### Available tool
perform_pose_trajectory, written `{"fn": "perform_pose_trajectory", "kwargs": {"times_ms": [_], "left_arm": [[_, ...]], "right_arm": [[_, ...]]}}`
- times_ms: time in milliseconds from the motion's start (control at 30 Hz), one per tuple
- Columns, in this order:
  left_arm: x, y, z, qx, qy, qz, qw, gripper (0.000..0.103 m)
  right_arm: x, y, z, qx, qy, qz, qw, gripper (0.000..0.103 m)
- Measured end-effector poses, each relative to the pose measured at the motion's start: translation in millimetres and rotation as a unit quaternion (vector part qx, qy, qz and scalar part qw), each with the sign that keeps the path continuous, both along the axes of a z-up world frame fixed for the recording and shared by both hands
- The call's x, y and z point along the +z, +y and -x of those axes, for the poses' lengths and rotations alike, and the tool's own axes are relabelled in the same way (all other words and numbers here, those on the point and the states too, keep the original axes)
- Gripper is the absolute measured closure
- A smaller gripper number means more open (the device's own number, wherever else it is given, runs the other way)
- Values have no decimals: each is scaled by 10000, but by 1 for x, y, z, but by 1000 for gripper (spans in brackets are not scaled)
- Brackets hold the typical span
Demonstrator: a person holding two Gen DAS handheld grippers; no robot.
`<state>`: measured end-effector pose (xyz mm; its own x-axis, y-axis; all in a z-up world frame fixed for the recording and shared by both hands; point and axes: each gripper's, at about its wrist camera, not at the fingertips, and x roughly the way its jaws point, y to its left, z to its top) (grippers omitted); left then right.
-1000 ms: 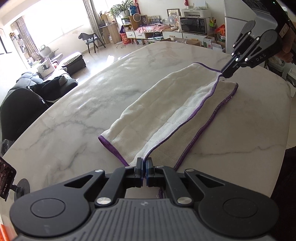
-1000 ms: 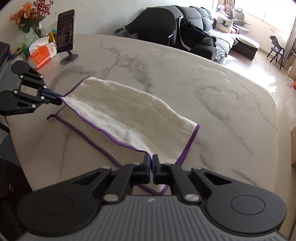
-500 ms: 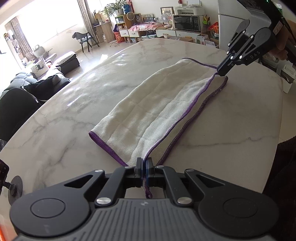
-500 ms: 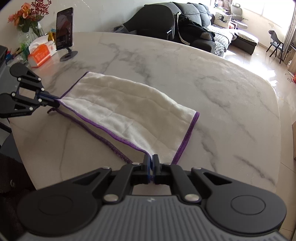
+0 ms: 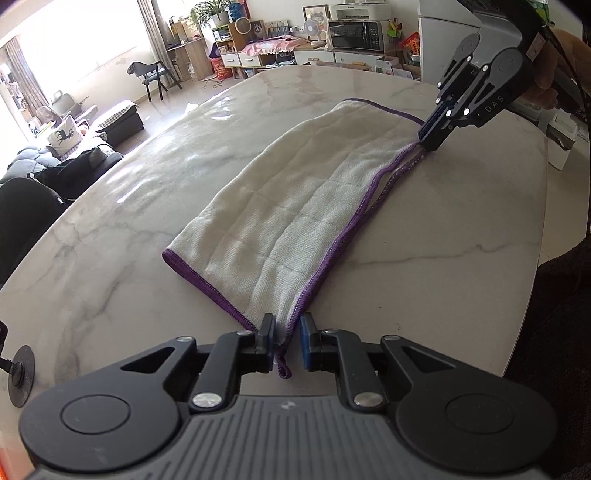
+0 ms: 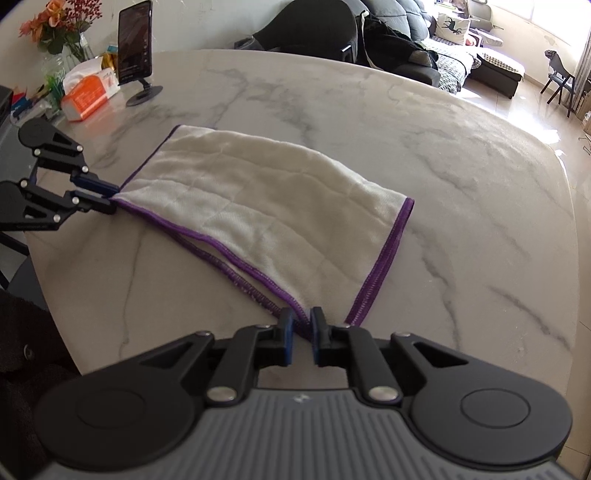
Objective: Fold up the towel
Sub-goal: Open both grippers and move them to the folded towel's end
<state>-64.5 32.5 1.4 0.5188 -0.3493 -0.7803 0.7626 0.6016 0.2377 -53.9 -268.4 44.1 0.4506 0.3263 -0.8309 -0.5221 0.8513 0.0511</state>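
A cream towel (image 5: 295,206) with purple hems lies folded in half lengthwise on the marble table (image 5: 147,177). Its two long hems run nearly together along the side nearest the person. My left gripper (image 5: 287,334) is open, and the towel's near corner with its loose thread lies between the parted fingers. At the far end my right gripper (image 5: 430,142) sits low at the other corner. In the right wrist view the towel (image 6: 266,206) stretches flat from my open right gripper (image 6: 301,321), doubled hem in the gap, to my left gripper (image 6: 110,195).
A phone on a stand (image 6: 135,48), an orange tissue pack (image 6: 90,96) and a vase of flowers (image 6: 55,22) stand at the table's end beyond the left gripper. The table edge (image 5: 532,258) runs close beside the towel. A hand (image 5: 565,55) holds the right gripper.
Both grippers carried the top layer back over the lower one toward the near edge and lowered it flat. Both were shut on the corners; now their fingers have parted.
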Motion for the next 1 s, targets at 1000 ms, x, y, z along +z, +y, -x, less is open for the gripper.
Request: {"fn": "perform_pose_trajectory", "kwargs": {"times_ms": [1000], "left_arm": [[17,-25,-21,171,-127,688,9974,46]], "right_arm": [[6,80,0,1300,-609,264,9893,101]]}}
